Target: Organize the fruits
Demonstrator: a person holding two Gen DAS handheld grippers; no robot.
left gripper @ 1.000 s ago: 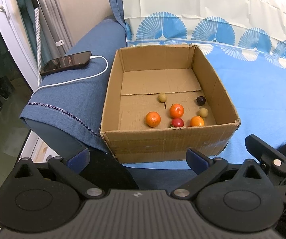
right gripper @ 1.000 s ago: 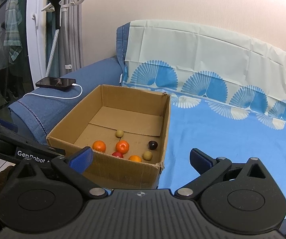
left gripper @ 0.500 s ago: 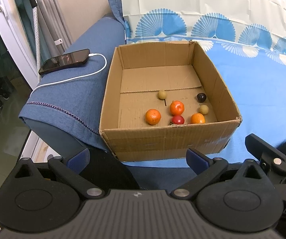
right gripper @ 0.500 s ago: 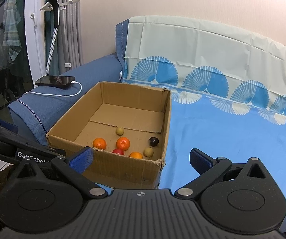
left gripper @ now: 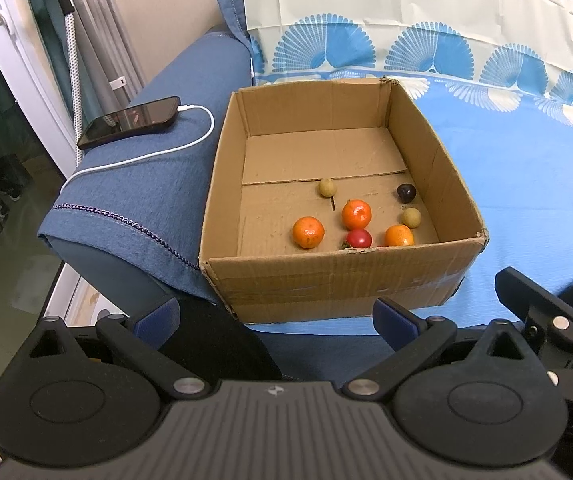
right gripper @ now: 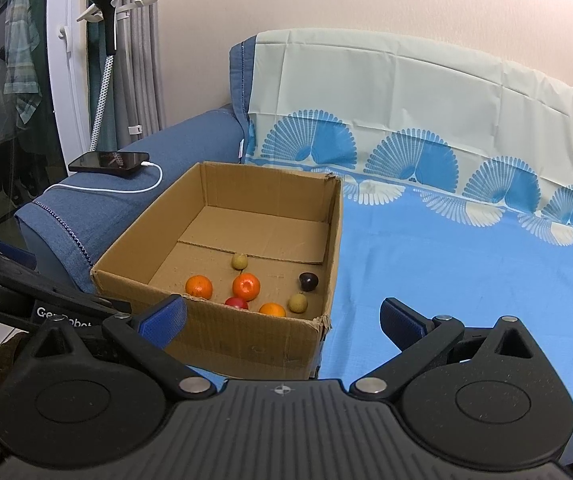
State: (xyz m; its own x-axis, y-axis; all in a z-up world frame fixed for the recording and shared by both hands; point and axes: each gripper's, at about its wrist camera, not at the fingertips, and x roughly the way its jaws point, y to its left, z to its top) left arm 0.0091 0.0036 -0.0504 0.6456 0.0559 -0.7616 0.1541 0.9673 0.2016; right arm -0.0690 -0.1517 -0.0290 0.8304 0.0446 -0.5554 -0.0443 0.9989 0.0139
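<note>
Lately both cameras have lifted a little: the box sits lower and fuller in each view than a second ago, with more of its floor showing. The fruit inside has not shifted at all, and neither gripper has reached in. My reading is that sorting has not begun and the person is only lining up over the box.

The left gripper is open and empty, short of the box's near wall. The right gripper is likewise spread wide and holds nothing, near the box's near right corner.

All the fruit lies loose on the box floor, toward the near wall. Counted:
- three oranges, one at the left, one in the middle, one by the near wall;
- one red fruit, between the left and near oranges;
- two pale yellow-green fruits, one behind the oranges, one to the right;
- one dark fruit, farthest right.

Seven in all. The box rests on a blue sofa cover, beside the armrest, where a phone lies plugged into a white cable.
</note>
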